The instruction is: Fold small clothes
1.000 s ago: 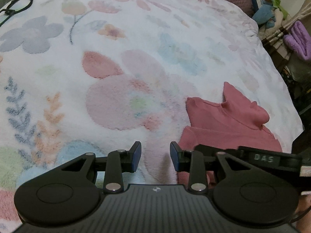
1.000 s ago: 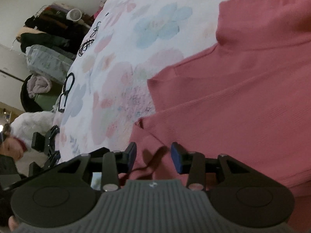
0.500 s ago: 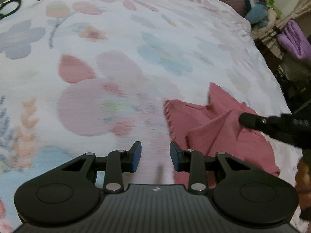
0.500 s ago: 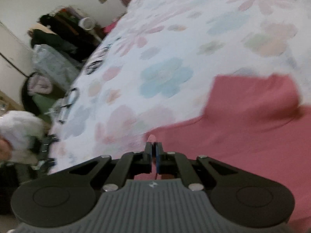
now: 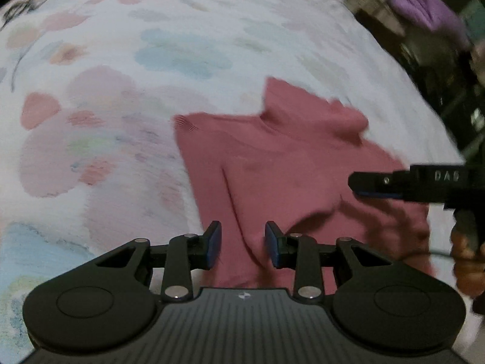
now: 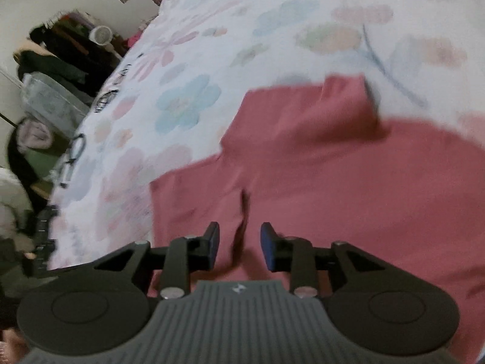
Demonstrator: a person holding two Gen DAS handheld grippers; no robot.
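A small pink turtleneck top (image 5: 272,151) lies on the floral bedspread (image 5: 151,60), its collar pointing to the far side. A sleeve is folded over its body, leaving a crease. My left gripper (image 5: 242,247) is open, just above the top's near edge. My right gripper (image 6: 239,247) is open and empty over the folded part of the pink top (image 6: 318,182). In the left wrist view the right gripper (image 5: 379,185) shows from the side, over the top's right part.
The bedspread (image 6: 212,45) covers a wide bed. Dark cables (image 6: 75,151) lie near its far edge. Clothes and bags (image 6: 54,69) are piled beside the bed. Purple cloth (image 5: 424,6) and clutter stand beyond the bed's right edge.
The right gripper was shut on the top's cloth half a second ago, carrying it across; it has opened and let go. The left gripper moved right over the top, still open.
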